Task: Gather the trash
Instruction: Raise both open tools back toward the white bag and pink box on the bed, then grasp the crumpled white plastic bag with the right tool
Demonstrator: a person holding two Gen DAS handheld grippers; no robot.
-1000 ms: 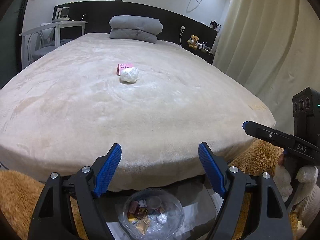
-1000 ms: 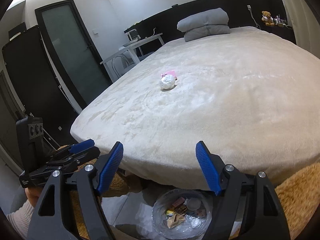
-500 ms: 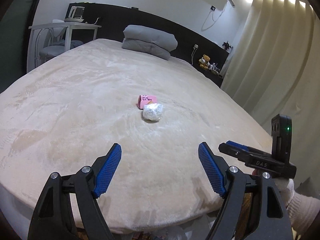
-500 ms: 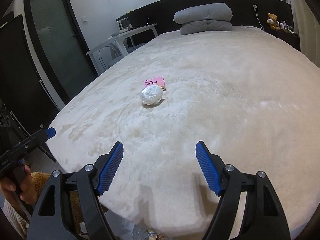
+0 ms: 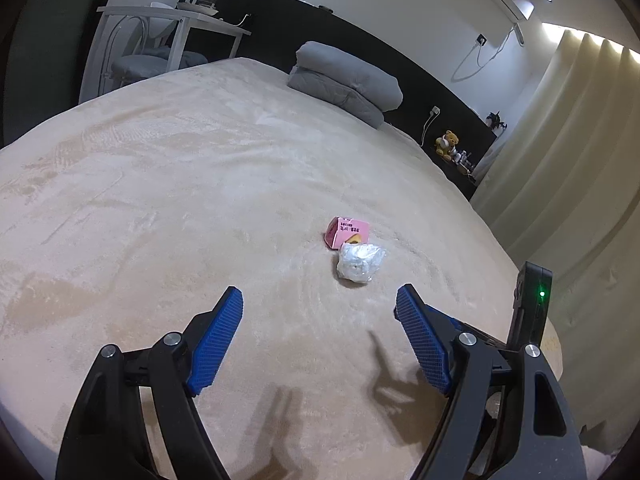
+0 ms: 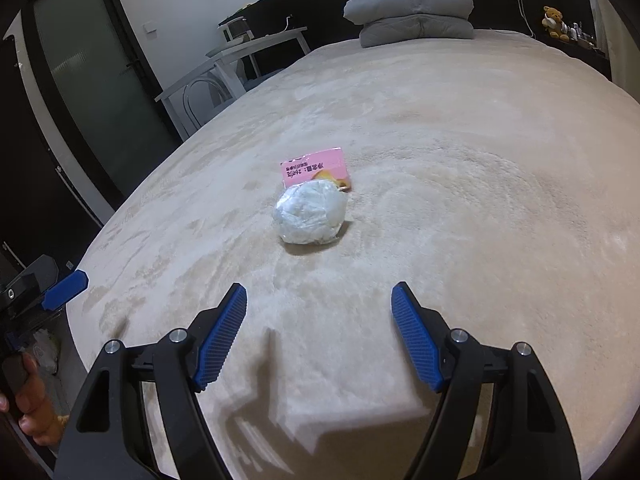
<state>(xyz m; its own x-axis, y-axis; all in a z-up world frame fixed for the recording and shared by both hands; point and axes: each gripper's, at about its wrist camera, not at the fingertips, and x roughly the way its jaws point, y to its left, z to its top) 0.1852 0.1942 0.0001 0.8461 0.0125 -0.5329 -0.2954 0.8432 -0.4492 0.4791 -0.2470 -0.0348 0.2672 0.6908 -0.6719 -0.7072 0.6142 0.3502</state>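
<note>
I have both grippers over the bed (image 6: 480,160), right gripper (image 6: 319,336) and left gripper (image 5: 319,336) jaws wide, nothing held. Crumpled plastic wad (image 6: 310,213) sits mid-bed, touching the pink packet (image 6: 316,168) just behind it. I'd drop the right straight over the wad, pinch low, avoid snagging plush blanket. Grey pillows (image 6: 412,12) far off; nothing blocks.
</note>
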